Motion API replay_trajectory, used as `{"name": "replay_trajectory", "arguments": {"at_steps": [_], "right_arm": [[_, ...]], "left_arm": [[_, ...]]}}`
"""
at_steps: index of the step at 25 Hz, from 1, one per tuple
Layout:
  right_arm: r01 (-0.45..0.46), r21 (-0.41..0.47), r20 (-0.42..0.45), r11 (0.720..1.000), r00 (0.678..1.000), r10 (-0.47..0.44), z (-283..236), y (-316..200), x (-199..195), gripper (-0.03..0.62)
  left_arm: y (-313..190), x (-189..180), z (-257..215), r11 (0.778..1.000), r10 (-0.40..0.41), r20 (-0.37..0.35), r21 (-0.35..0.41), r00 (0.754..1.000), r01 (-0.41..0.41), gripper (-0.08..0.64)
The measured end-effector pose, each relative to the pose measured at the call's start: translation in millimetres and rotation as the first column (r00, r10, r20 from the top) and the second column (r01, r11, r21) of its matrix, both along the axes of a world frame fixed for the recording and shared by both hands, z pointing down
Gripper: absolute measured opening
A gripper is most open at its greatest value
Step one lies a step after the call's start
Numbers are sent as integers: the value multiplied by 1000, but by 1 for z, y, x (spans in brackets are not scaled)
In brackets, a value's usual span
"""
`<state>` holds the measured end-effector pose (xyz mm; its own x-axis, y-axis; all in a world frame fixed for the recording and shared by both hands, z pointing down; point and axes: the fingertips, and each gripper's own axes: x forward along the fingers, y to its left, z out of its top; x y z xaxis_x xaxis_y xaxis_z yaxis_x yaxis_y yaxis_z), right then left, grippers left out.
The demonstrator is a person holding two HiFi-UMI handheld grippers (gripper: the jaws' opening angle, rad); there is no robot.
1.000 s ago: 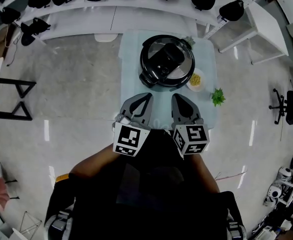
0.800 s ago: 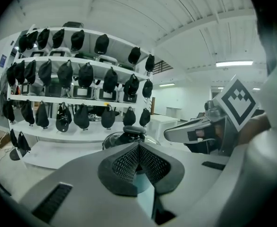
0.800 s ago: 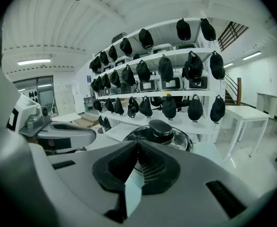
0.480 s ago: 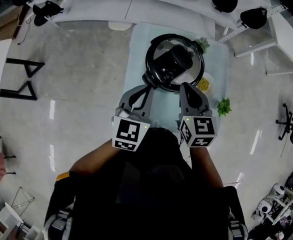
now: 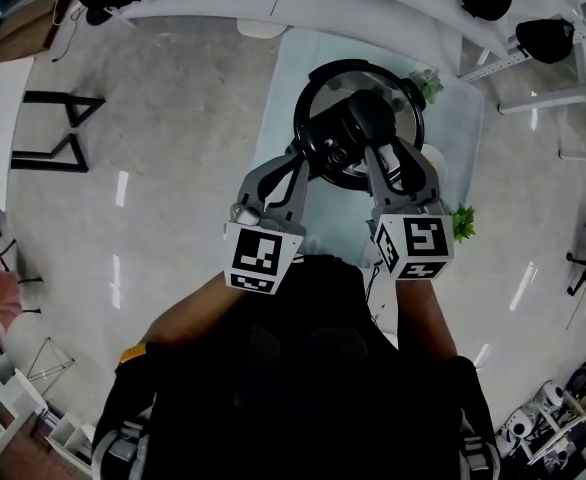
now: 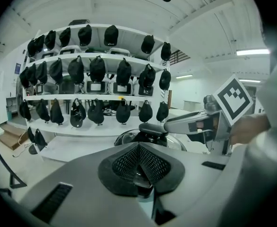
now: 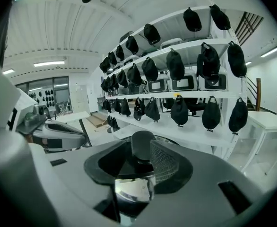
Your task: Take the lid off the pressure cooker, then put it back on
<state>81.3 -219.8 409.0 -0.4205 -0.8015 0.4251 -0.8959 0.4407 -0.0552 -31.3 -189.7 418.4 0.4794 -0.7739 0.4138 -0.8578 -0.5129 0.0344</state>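
Round black-and-steel pressure cooker (image 5: 318,83) sits upper centre of the head view on a pale blue tabletop (image 5: 288,63), with its domed lid (image 5: 398,113) on. Right gripper (image 7: 139,159): jaws have just been opening and are now spread, straddling the lid's black handle (image 7: 143,143); the pads aren't visibly pressing it. Left gripper (image 6: 139,161): jaws pressed together, nothing between them, tip at the cooker's lower-left edge. Small green plant (image 5: 463,223) sits at the table's right edge, just right of the right gripper.

Left gripper (image 5: 293,160) jaws together; right gripper (image 5: 381,154) jaws just opening, lid handle (image 5: 353,120) at their tips.
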Motion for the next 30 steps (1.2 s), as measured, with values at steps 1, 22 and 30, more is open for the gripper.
{"name": "replay_trajectory", "arguments": {"at_steps": [1,22,30], "right_arm": [[10,3,-4,1000,1000,-10,2,-4,0,176],[196,-30,-90,980,976,-198,40,-51,-23,298],[194,-46,-132,980,971,-198,46,-55,-24,295]], "left_arm": [[-2,-1,2,1000,-11,4,-4,1000,11,8],[-40,-4,26,991,-130,16,-24,991,130,8],[-40,-9,31,990,-140,22,-31,990,141,7]]}}
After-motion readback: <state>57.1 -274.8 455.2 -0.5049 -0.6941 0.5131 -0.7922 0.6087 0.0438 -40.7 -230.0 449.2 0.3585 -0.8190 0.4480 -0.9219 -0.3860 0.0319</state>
